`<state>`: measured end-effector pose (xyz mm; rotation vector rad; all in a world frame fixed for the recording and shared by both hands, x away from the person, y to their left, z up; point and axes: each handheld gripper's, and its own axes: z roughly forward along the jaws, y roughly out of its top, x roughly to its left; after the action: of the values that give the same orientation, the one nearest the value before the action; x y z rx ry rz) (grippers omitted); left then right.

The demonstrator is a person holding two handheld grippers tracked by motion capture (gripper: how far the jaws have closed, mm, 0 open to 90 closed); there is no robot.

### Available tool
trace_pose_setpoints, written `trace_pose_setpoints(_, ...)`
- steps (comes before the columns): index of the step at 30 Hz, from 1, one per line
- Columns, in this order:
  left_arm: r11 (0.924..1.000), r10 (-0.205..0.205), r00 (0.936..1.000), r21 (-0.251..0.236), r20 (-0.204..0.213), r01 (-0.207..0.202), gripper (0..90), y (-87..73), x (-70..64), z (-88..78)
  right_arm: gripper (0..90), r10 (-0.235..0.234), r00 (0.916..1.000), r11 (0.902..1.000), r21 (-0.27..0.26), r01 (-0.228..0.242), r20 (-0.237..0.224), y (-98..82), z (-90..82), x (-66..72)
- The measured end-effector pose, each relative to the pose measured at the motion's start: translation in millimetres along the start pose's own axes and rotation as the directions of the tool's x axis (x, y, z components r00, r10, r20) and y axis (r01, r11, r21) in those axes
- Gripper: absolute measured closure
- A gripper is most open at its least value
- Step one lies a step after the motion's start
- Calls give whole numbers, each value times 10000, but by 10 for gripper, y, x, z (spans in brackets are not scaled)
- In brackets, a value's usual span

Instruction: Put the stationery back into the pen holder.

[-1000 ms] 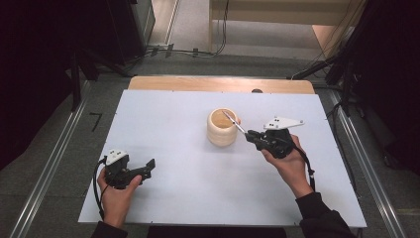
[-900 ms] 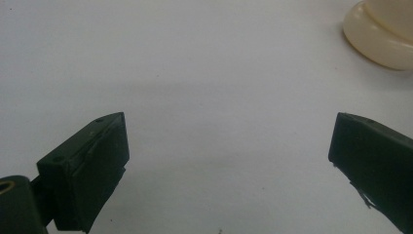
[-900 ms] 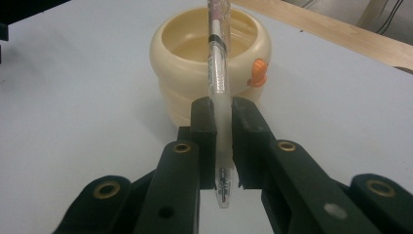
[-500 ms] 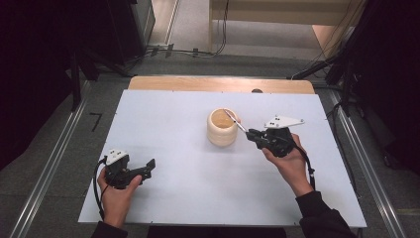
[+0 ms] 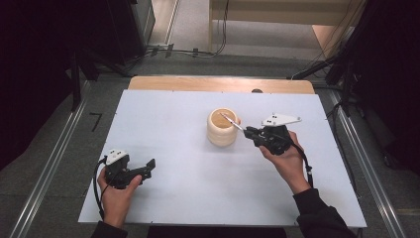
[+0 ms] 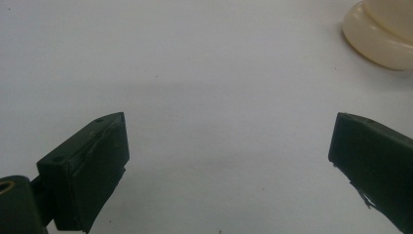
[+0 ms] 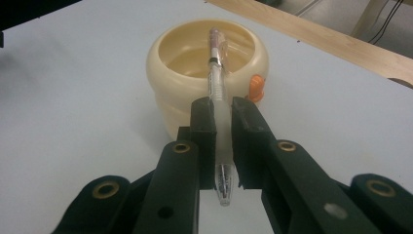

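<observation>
Right tongs (image 7: pixel 221 114) are clenched on a slim clear plastic pen (image 7: pixel 218 83), their two black pads pressing its frosted grip section from either side. In the right gripper view the pen runs straight away from the camera: its tip end, with dark red inside the clear barrel, pokes out on the near side of the pads, while the pinkish far end with a dark band reaches out over the mouth of a cream-coloured, round, ribbed plastic pot (image 7: pixel 185 78). The pot stands upright on the white worktop (image 5: pixel 173 129), a little right of its middle, and bears a small orange knob on its right side. Its pale inside looks bare; the pen hangs above the opening, and whether its far end touches the rim I cannot tell. In the high view the right tongs (image 5: pixel 246 130) sit just right of the pot (image 5: pixel 222 128), with the pen (image 5: pixel 231 120) slanting up to the far left over the rim.

Left tongs (image 6: pixel 229 141) are released, jaws spread wide over bare worktop at the near left, well apart from the pot, whose edge shows at the far right of the left gripper view.

Compared with a second ago, both hands and the pot lie as they did.
</observation>
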<state>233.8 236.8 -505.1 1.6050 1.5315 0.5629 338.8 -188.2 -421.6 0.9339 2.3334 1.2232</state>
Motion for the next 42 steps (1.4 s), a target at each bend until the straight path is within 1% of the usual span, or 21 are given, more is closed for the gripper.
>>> trace_pose_setpoints(7,10000,9,10000,-2,24,-9,18,0,2,-1,782,-27,10000,9999,-168,27,-8,66,7,12)
trace_pose_setpoints(10,10000,5,10000,-1,33,-5,19,0,2,-1,782,53,10000,9996,-266,-52,7,90,5,10)
trace_pose_setpoints(12,10000,4,10000,2,34,-4,19,0,1,0,783,-6,10000,9995,-330,6,9,109,9,6)
trace_pose_setpoints(20,10000,-37,10000,37,53,37,19,1,1,17,793,153,9998,9984,-542,-157,-86,196,38,-17)
trace_pose_setpoints(24,10000,-46,10000,44,64,46,18,2,4,16,781,183,9997,9987,-469,-190,-155,223,128,5)
trace_pose_setpoints(30,10000,-36,10000,29,55,36,18,2,9,11,765,163,9997,9985,-518,-171,-165,257,190,24)
trace_pose_setpoints(34,10000,-37,10000,20,68,37,19,1,7,8,752,120,9999,9982,-588,-125,-82,288,206,34)
trace_pose_setpoints(38,10000,-35,10000,20,73,35,19,2,7,9,731,110,9999,9986,-518,-112,-53,298,232,41)
trace_pose_setpoints(42,10000,-33,10000,22,75,33,19,2,7,10,704,156,9998,9993,-336,-158,-81,286,265,40)
